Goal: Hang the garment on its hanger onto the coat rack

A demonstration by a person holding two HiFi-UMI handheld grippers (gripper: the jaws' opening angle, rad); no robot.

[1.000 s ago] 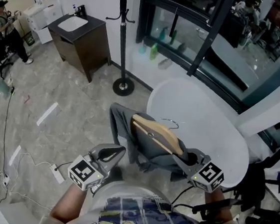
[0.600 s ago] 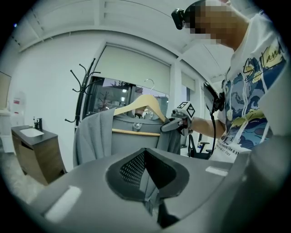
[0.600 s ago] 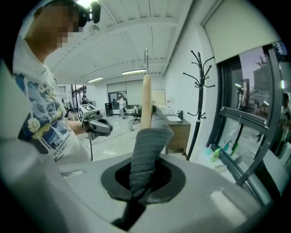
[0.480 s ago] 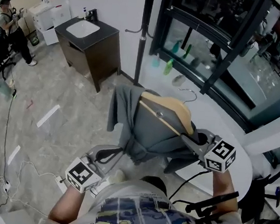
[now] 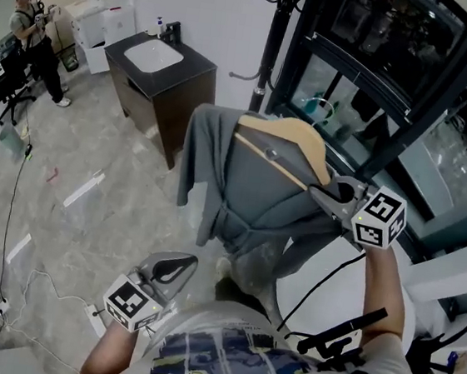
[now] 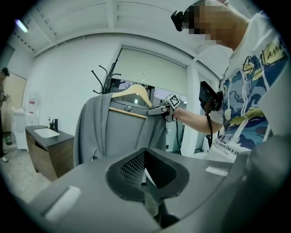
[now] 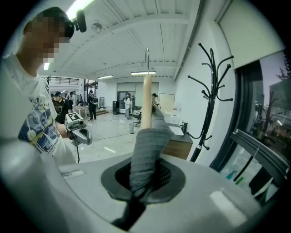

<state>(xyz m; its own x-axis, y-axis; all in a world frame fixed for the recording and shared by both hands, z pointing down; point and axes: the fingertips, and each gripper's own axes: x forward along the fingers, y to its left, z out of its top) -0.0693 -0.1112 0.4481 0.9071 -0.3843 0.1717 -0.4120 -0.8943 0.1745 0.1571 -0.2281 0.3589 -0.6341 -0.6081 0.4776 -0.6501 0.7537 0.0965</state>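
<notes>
A grey garment point(image 5: 249, 200) hangs on a wooden hanger point(image 5: 285, 136), lifted in the air in front of me. My right gripper point(image 5: 321, 194) is shut on the garment's shoulder at the hanger's right end; in the right gripper view grey cloth point(image 7: 144, 145) fills the jaws point(image 7: 144, 182) and the hanger's metal hook point(image 7: 147, 54) points up. The black coat rack point(image 5: 276, 36) stands just behind the garment, apart from it. My left gripper point(image 5: 176, 266) hangs low by my body, shut and with nothing in it point(image 6: 144, 182). From there the garment point(image 6: 118, 132) shows ahead.
A dark vanity cabinet with a white sink point(image 5: 159, 65) stands left of the rack. A white round table point(image 5: 347, 295) lies below my right arm. Black-framed windows point(image 5: 379, 89) run along the right. Cables point(image 5: 11, 224) trail on the floor; a person point(image 5: 33, 33) stands far left.
My right gripper has raised the garment and hanger off the white table and carried them up toward the coat rack. The left gripper has stayed low.
</notes>
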